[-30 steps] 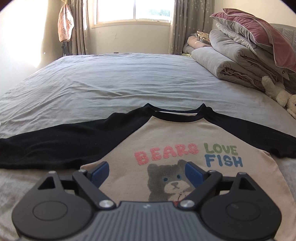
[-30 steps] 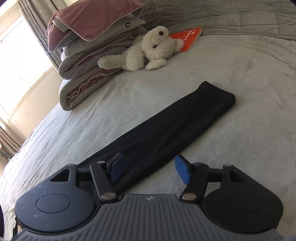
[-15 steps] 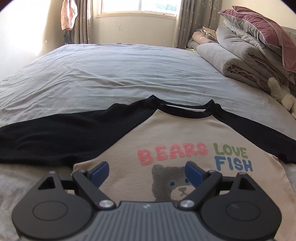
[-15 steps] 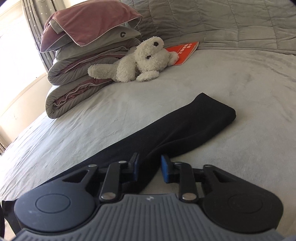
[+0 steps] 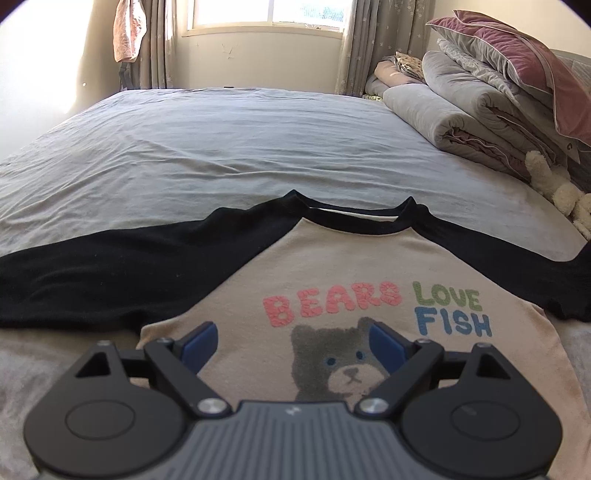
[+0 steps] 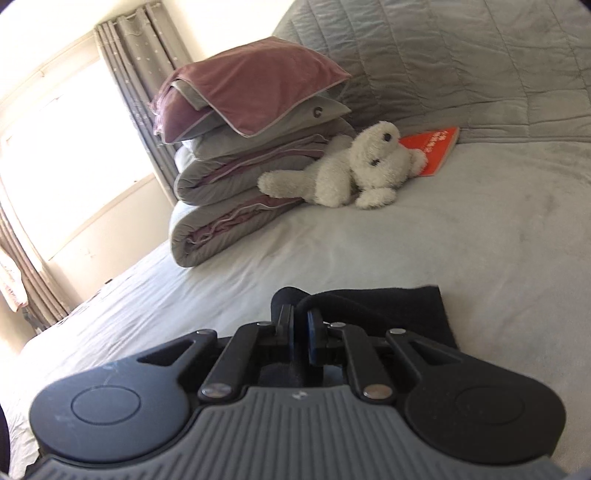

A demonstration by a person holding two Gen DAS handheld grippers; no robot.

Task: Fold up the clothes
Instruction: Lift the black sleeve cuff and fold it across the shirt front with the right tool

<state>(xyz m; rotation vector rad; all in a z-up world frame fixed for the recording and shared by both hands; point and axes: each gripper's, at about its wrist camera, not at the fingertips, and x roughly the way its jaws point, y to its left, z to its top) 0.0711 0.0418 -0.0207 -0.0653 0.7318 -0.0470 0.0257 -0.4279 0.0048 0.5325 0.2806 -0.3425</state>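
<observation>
Left gripper (image 5: 291, 341) spread wide, holding nothing, over lower front of shirt (image 5: 332, 266) lying flat, print up, on bed (image 5: 240, 147). Right gripper (image 6: 300, 341) pinched onto black sleeve (image 6: 388, 306), fabric bunched between pads. Plush toy (image 6: 354, 173) beyond.

Ahead of the left gripper, a wide grey bed (image 5: 236, 147) runs to a sunlit window (image 5: 269, 14) flanked by grey curtains (image 5: 354, 44). Folded quilts (image 6: 236, 192) and a quilted grey headboard (image 6: 461, 66) lie beyond the right gripper.

Bed (image 5: 236, 147) carries shirt (image 5: 332, 266), folded quilts (image 6: 236, 206), plush bear (image 6: 354, 173), red book (image 6: 436, 147).
</observation>
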